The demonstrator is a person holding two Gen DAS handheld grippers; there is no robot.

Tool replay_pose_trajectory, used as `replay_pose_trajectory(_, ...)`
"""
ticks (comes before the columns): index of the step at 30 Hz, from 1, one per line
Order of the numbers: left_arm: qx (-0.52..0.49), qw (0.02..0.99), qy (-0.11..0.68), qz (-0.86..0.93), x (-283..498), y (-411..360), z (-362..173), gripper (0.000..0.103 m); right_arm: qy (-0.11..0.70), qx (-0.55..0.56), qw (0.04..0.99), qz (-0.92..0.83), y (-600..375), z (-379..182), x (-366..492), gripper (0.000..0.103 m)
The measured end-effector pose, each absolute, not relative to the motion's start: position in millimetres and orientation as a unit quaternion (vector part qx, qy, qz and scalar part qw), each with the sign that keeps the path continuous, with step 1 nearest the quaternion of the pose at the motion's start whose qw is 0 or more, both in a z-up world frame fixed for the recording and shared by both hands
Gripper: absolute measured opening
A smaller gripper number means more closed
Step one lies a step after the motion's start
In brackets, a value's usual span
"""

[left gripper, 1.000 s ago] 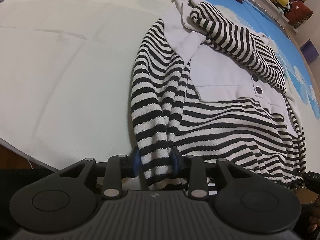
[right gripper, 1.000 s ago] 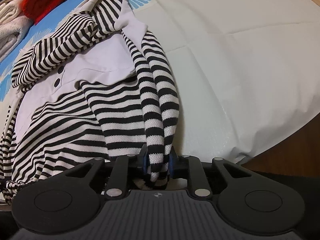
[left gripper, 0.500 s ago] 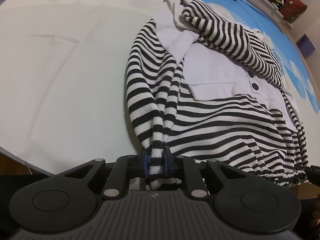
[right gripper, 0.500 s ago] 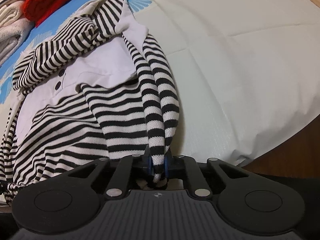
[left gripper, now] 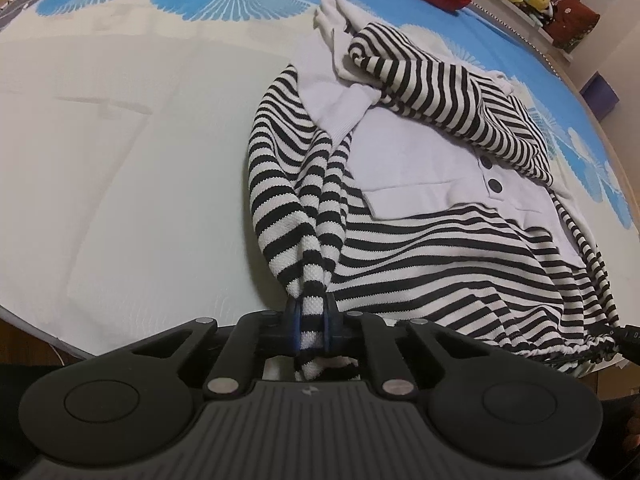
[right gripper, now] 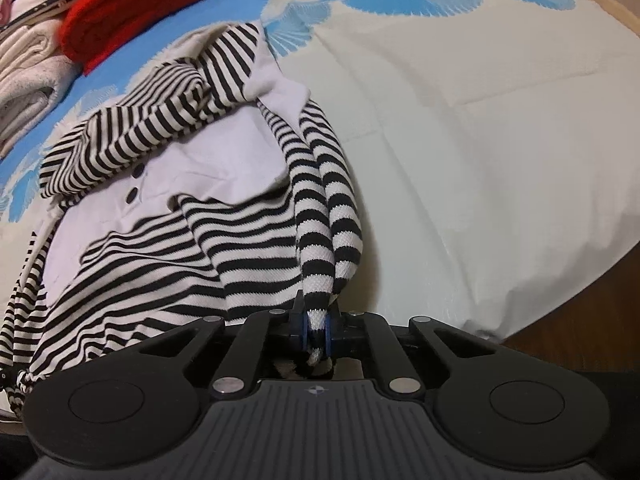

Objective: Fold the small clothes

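A small black-and-white striped top (left gripper: 420, 240) with a plain white chest panel and two dark buttons lies on the bed sheet; it also shows in the right wrist view (right gripper: 168, 240). My left gripper (left gripper: 311, 326) is shut on a bunched striped edge at the top's near left side. My right gripper (right gripper: 316, 330) is shut on a bunched striped edge at the top's near right side. Both pinched edges are lifted a little off the sheet. One striped sleeve lies folded across the chest panel.
The white and blue patterned sheet (left gripper: 120, 160) spreads left of the top and, in the right wrist view (right gripper: 480, 140), right of it. A red folded garment (right gripper: 140, 12) and folded white towels (right gripper: 24, 64) lie at the far side. The bed edge is close below both grippers.
My left gripper has closed from wide open onto the striped edge. My right gripper has tightened on its edge. Both have lifted the fabric slightly.
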State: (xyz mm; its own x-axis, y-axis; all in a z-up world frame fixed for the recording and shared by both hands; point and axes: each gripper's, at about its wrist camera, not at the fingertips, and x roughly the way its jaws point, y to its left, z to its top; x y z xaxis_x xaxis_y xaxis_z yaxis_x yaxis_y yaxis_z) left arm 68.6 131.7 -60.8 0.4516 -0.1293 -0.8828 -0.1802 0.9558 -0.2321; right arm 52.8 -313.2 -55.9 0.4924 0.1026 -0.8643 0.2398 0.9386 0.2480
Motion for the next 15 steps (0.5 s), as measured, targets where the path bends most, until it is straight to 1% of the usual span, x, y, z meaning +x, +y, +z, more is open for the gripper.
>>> replay_pose_trajectory(10,-0.133,0.86,0.492,0.007,59.0,131.5,-42.1,0.009,0.466,0.173,0.867,-0.029,-314.0,-39.6,45.2,0.006)
replay_pose_trajectory(15,-0.113,0.877,0.467,-0.006,51.7,128.4,-23.5,0.007,0.448,0.18,0.876,-0.013,-313.1,-25.3,38.7,0.006)
